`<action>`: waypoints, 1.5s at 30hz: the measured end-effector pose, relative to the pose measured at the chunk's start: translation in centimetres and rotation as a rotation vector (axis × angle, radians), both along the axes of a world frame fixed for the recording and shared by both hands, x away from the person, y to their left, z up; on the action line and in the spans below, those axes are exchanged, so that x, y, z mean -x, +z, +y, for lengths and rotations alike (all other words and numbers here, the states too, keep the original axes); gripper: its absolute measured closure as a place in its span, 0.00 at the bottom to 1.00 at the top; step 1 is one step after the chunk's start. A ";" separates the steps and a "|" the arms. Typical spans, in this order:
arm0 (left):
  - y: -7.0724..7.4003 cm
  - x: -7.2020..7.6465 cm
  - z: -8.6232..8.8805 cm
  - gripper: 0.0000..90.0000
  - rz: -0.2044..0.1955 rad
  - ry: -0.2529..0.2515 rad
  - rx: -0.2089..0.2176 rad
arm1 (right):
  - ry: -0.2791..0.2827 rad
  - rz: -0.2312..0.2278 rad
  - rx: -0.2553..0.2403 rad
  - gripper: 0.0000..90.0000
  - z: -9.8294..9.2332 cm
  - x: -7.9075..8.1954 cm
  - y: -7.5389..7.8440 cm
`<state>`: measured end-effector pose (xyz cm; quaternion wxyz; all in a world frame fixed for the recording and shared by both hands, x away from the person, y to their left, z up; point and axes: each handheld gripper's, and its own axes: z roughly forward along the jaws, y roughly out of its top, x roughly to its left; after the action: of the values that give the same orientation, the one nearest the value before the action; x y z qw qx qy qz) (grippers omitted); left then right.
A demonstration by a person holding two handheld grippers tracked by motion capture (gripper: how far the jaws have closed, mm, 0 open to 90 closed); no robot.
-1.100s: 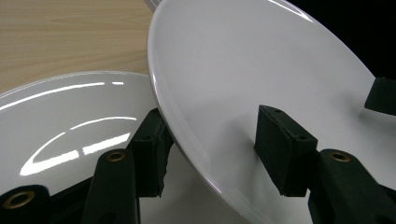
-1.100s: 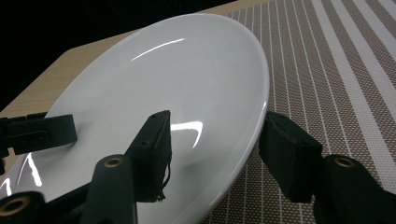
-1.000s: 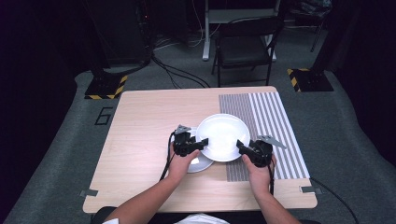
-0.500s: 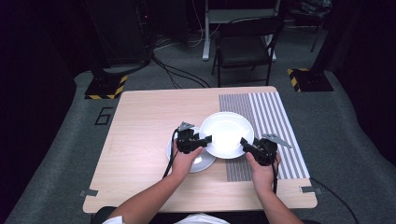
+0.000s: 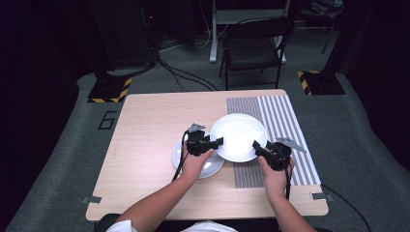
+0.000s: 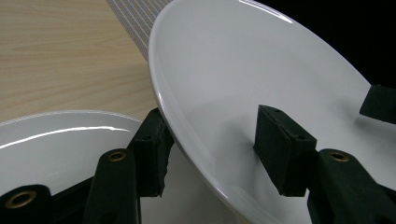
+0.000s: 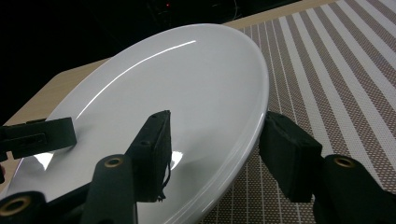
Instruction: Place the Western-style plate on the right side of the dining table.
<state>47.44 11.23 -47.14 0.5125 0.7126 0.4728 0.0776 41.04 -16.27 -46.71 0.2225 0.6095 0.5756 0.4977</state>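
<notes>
Right now you have the white plate (image 5: 239, 136) lifted off the wooden table (image 5: 145, 125) and held between both tools, one on each side of its rim. Your left gripper (image 5: 212, 143) is closed partway on the plate's left edge, one pad under the rim and one on the inner face, as the left gripper view shows (image 6: 212, 144). Your right gripper (image 5: 257, 147) clamps the opposite edge the same way, jaws narrow, rim pinched between its pads (image 7: 215, 154). The plate sits tilted, partly above the striped placemat (image 5: 285, 121) and partly overlapping a second plate (image 5: 193, 162), which lies flat on the table just beneath your left hand (image 5: 196, 162). Your right hand (image 5: 275, 176) rests over the mat's near edge
</notes>
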 end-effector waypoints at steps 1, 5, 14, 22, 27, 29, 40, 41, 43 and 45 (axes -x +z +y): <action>0.0 -0.1 -0.1 0.52 0.001 -0.001 0.004 | -0.001 0.000 0.003 0.49 -0.1 0.0 0.0; 0.0 -0.2 -0.4 0.52 0.001 -0.008 0.004 | -0.014 0.003 0.001 0.49 -0.4 0.0 0.0; 0.2 -0.6 -1.4 0.54 0.000 -0.027 0.004 | -0.041 -0.007 -0.004 0.49 -1.2 0.1 0.2; 0.1 -0.9 -2.1 0.54 0.011 -0.024 0.015 | -0.055 -0.010 -0.012 0.49 -1.7 0.2 0.3; 0.2 -1.0 -2.6 0.55 0.013 -0.027 0.019 | -0.073 -0.011 -0.019 0.49 -2.1 0.3 0.3; 0.2 -1.0 -2.7 0.55 0.012 -0.031 0.016 | -0.077 -0.009 -0.022 0.49 -2.3 0.3 0.2; 0.2 -1.3 -4.3 0.55 0.021 -0.048 0.026 | -0.108 -0.002 -0.035 0.51 -3.5 0.6 0.1; 0.2 -1.4 -4.6 0.55 0.014 -0.054 0.024 | -0.117 -0.002 -0.037 0.51 -3.8 0.7 0.1; 0.2 -1.4 -4.8 0.55 0.014 -0.059 0.027 | -0.125 -0.003 -0.037 0.51 -4.0 0.8 0.1; 0.2 -1.4 -5.0 0.55 0.016 -0.060 0.028 | -0.130 -0.005 -0.032 0.51 -4.1 0.9 0.1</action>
<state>48.86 6.24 -46.97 0.5207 0.7199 0.4563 0.0495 40.12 -20.41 -46.64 0.2461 0.6477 0.5263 0.4928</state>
